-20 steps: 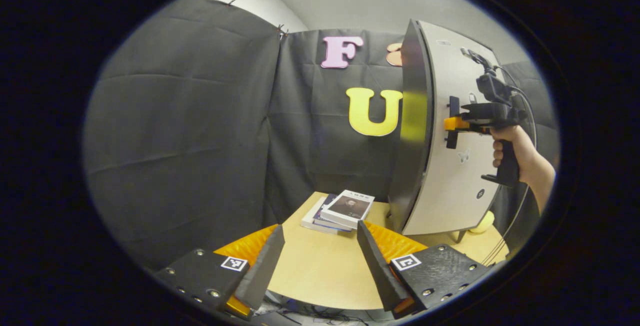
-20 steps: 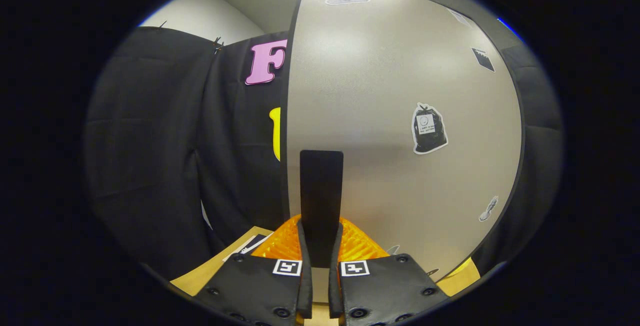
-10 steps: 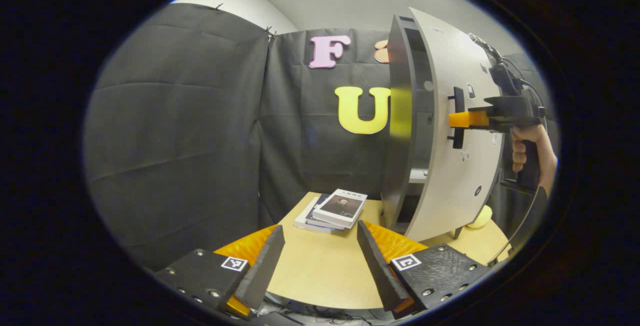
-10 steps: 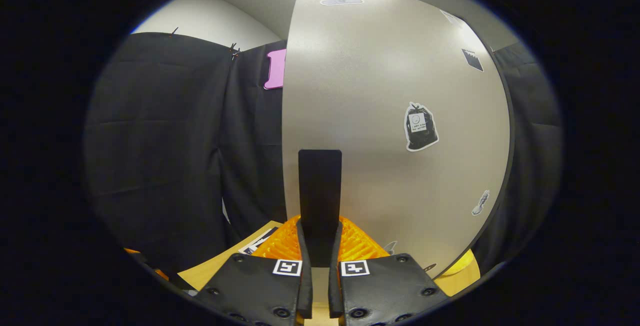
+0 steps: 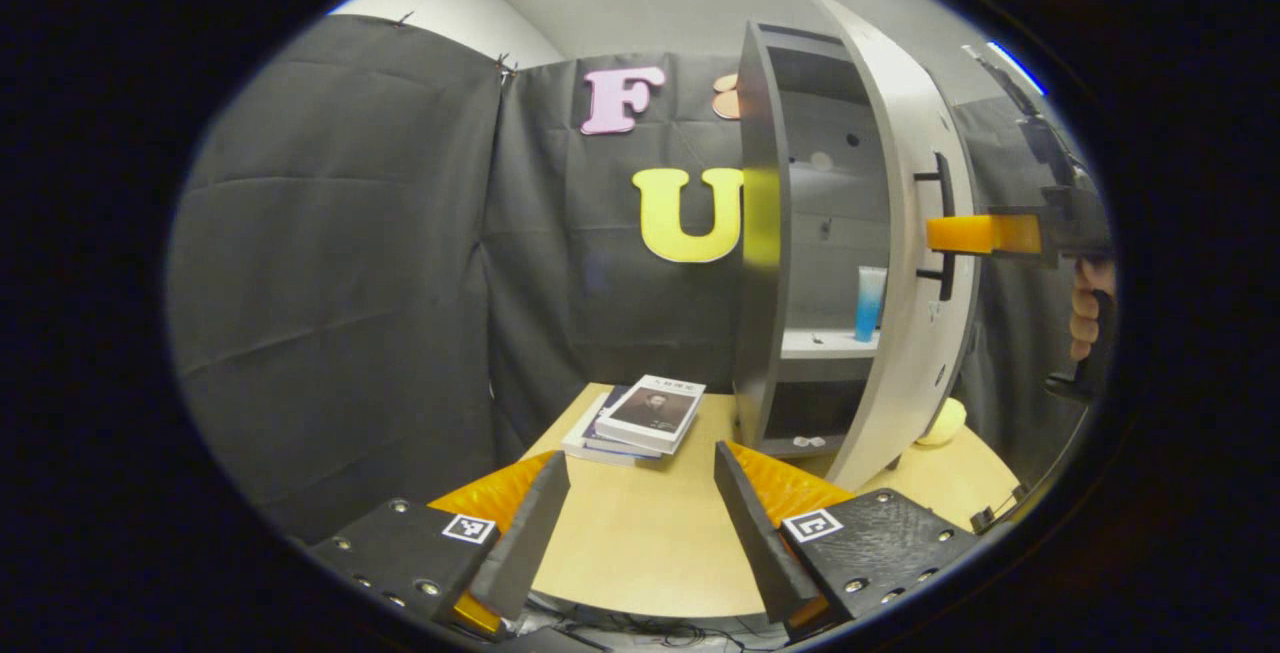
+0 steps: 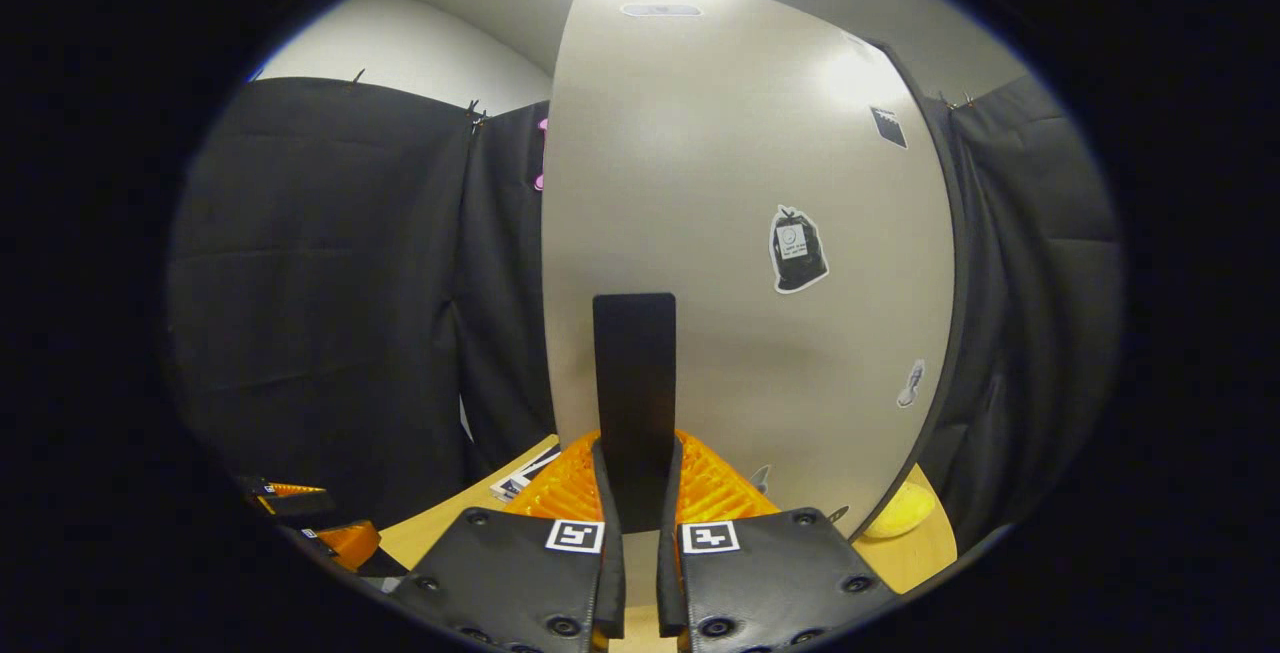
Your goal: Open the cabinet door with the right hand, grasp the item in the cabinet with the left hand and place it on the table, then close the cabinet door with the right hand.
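Observation:
The grey cabinet (image 5: pixel 760 233) stands on the wooden table (image 5: pixel 640 553) with its pale door (image 5: pixel 905 263) swung partly open. Inside, a blue tube (image 5: pixel 868 303) stands upright on the middle shelf. My right gripper (image 5: pixel 938 233), held by a hand, is shut on the door's black handle (image 5: pixel 943 203). In the right gripper view the handle (image 6: pixel 634 373) is a vertical bar clamped between my right gripper (image 6: pixel 640 493), with the door (image 6: pixel 740 183) right behind it. My left gripper (image 5: pixel 640 523) hovers open over the table's near edge, well short of the cabinet, holding nothing.
A small stack of books (image 5: pixel 640 413) lies on the table left of the cabinet. A yellow object (image 5: pixel 945 421) sits by the cabinet's foot, behind the door, and the same yellow object (image 6: pixel 895 511) shows low right. The left gripper (image 6: pixel 320 528) appears at the lower left.
The right gripper has pulled the door from nearly closed to partly open, uncovering the shelves and the blue tube. The left gripper stayed open in place.

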Demonstrator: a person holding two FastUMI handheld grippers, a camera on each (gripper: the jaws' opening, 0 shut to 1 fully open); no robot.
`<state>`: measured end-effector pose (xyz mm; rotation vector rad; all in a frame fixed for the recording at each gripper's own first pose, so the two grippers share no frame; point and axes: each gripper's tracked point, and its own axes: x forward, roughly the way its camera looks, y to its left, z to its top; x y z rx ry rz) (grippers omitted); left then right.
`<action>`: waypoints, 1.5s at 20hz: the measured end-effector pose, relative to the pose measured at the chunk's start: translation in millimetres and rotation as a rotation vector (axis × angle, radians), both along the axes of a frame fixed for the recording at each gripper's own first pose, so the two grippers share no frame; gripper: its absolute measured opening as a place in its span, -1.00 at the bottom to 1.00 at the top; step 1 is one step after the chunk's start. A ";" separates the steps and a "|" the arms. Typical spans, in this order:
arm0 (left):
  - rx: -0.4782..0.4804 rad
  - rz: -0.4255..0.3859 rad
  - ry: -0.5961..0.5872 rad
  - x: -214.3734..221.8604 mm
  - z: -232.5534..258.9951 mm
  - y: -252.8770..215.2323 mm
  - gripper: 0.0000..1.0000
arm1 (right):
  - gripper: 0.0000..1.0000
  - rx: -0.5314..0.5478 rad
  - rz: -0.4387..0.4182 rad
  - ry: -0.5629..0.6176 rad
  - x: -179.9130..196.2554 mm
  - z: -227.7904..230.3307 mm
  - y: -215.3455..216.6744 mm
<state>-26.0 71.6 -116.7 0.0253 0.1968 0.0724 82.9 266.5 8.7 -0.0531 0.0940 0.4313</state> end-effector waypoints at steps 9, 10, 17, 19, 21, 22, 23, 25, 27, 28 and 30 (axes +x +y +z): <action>0.013 -0.075 -0.046 17.3 16.2 -33.8 0.77 | -0.72 0.035 -0.004 0.034 -7.1 -0.7 -17.2; 0.016 -0.084 -0.044 17.8 16.0 -37.1 0.77 | -0.75 0.032 -0.007 0.033 -5.5 -1.9 -19.5; 0.044 -0.168 -0.043 35.3 15.3 -76.3 0.77 | -0.72 0.031 -0.054 0.002 -16.9 0.3 -36.9; 0.040 -0.198 -0.038 39.5 13.4 -89.9 0.77 | -0.72 0.042 -0.078 0.012 -20.8 0.8 -43.2; 0.040 -0.226 -0.040 40.8 16.1 -103.7 0.77 | -0.77 0.057 -0.106 0.033 -22.3 0.3 -48.9; 0.044 -0.239 -0.043 42.0 15.7 -110.2 0.77 | -0.77 0.059 -0.120 0.040 -22.6 -0.3 -50.8; 0.048 -0.251 -0.044 43.8 17.1 -117.3 0.77 | -0.77 0.058 -0.134 0.046 -23.1 0.2 -54.5; 0.051 -0.273 -0.039 44.6 12.3 -129.7 0.77 | -0.73 0.047 -0.162 0.072 -27.0 -0.4 -60.3; 0.048 -0.289 -0.036 42.8 9.2 -139.4 0.77 | -0.74 0.029 -0.170 0.074 -28.7 -2.3 -69.6; 0.044 -0.298 -0.036 43.8 7.6 -144.4 0.77 | -0.74 0.034 -0.172 0.075 -30.5 -2.4 -72.6; 0.049 -0.313 -0.026 44.2 3.9 -155.0 0.77 | -0.75 0.063 -0.181 0.091 -31.2 -2.6 -74.0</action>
